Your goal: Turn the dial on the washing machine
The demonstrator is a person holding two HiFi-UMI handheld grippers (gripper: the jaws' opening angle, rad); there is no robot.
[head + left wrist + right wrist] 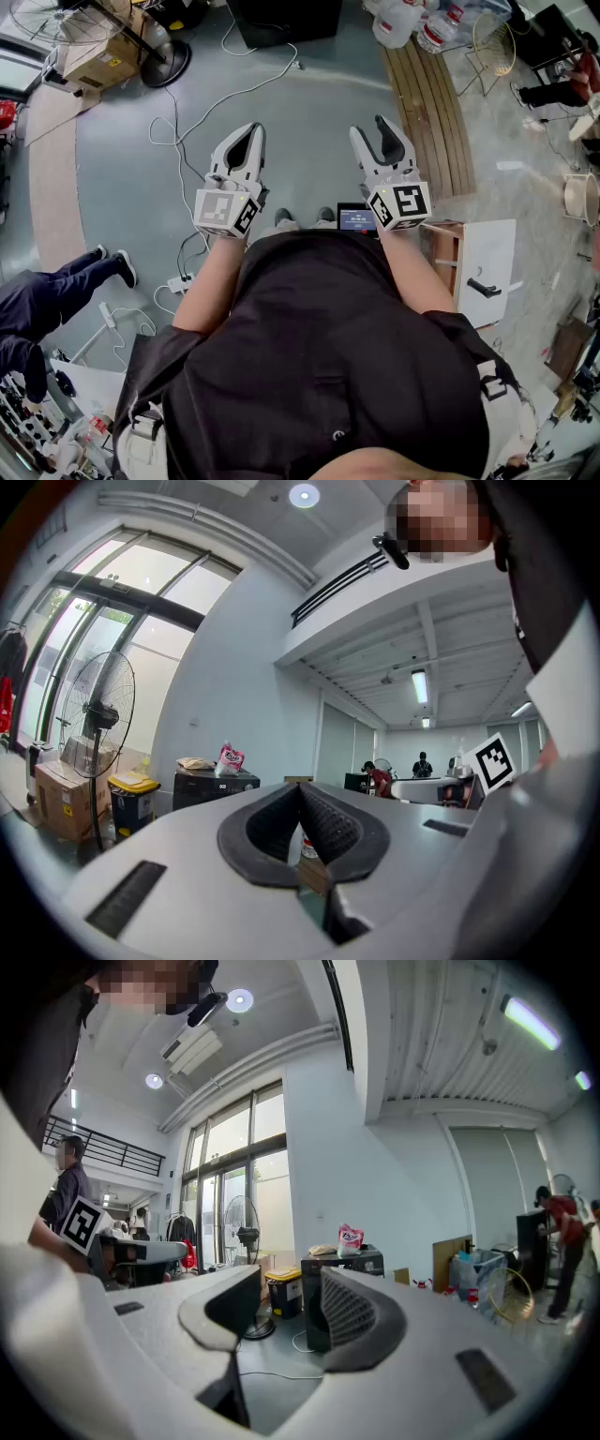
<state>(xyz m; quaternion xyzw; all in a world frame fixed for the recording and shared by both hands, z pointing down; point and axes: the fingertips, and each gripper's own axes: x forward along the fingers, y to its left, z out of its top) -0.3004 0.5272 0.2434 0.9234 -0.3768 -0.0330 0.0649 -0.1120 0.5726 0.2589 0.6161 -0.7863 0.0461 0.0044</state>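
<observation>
A dark boxy machine point(342, 1269) with a pink bag on top stands against the far wall, several steps away; it also shows in the left gripper view point(216, 785) and as a dark box point(286, 21) at the top edge of the head view. No dial can be made out on it. My left gripper point(246, 139) is held level in front of me, its pads meeting at the tips point(300, 789) with nothing between them. My right gripper point(375, 136) is beside it, level, jaws apart and empty point(289, 1283).
White cables point(187, 131) trail across the grey floor ahead. A standing fan point(98, 714), a cardboard box point(61, 799) and a yellow-lidded bin point(131, 803) are left of the machine. Wooden planks point(431, 103) and a white cabinet point(487, 267) lie to the right; another person's legs point(56, 291) are at left.
</observation>
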